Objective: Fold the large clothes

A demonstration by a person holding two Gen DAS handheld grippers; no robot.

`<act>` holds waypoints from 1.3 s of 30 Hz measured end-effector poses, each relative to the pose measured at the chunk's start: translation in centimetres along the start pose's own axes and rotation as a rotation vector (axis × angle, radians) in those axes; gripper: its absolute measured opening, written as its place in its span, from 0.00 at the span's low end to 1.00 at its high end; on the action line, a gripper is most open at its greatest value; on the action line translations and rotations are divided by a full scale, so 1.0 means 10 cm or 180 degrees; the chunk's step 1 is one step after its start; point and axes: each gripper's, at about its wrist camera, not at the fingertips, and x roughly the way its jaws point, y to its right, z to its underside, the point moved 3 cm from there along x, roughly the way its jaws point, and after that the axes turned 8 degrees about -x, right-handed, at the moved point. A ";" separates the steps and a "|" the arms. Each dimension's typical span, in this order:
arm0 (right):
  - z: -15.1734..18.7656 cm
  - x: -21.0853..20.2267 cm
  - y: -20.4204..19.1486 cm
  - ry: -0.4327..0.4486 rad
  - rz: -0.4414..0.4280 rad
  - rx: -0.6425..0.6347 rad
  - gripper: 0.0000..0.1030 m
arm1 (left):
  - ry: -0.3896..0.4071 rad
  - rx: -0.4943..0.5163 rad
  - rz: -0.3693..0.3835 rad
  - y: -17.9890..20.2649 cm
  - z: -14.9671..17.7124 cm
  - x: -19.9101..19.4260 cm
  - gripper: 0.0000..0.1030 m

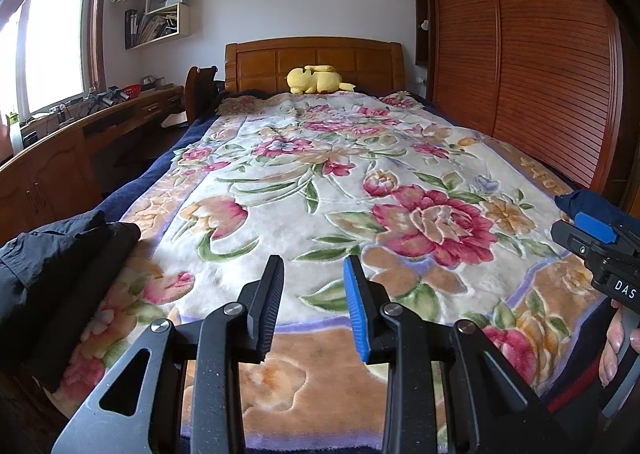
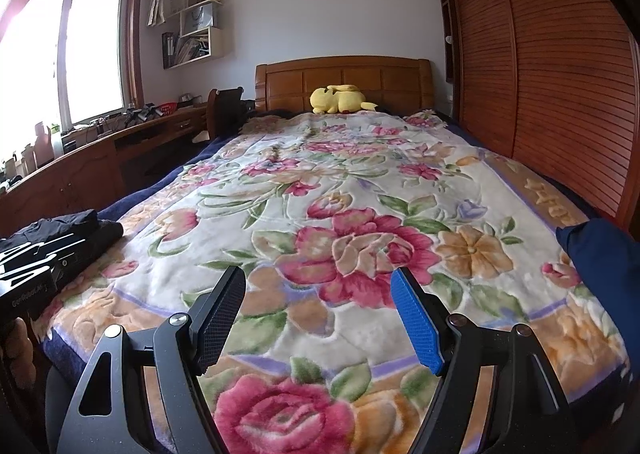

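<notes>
**A:** What are the two grippers doing?

**B:** Both hang over the foot of the bed with nothing between the fingers. The left gripper (image 1: 314, 266) has its jaws parted only a little, one black pad and one blue, with bare floral blanket (image 1: 320, 173) showing through the gap. The right gripper (image 2: 320, 286) is spread much wider, also with nothing in it.

**A:** And the clothes?

**B:** A black garment (image 1: 60, 254) lies in a folded pile on the near left corner of the bed, resting on the blanket. In the right wrist view the same pile (image 2: 76, 230) sits beyond the body of the left gripper. At the near right edge there is a navy garment (image 2: 596, 254), bunched up; it is cut off by the frame, so I can't tell how much of it there is, or whether it is folded.

**A:** Anything else on the bed?

**B:** A yellow plush toy (image 1: 316, 79) lies against the wooden headboard (image 1: 312, 57), well apart from both grippers. A slatted wardrobe (image 1: 520, 53) runs along the right side, and a desk (image 1: 120, 113) stands under the window (image 1: 48, 33) on the left.
</notes>
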 end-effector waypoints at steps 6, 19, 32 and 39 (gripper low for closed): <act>0.01 0.00 0.00 0.0012 0.0005 0.0014 0.75 | 0.0000 0.0001 0.0005 0.01 -0.01 -0.01 0.31; 0.01 0.01 0.01 0.0007 -0.0001 0.0042 0.75 | 0.0000 0.0002 0.0010 0.04 -0.01 -0.02 0.31; 0.00 0.01 -0.03 0.0023 0.0017 0.0062 0.75 | 0.0004 0.0006 0.0012 0.05 -0.02 -0.04 0.31; -0.01 0.02 -0.05 0.0029 0.0023 0.0064 0.75 | 0.0005 0.0006 0.0009 0.05 -0.01 -0.04 0.31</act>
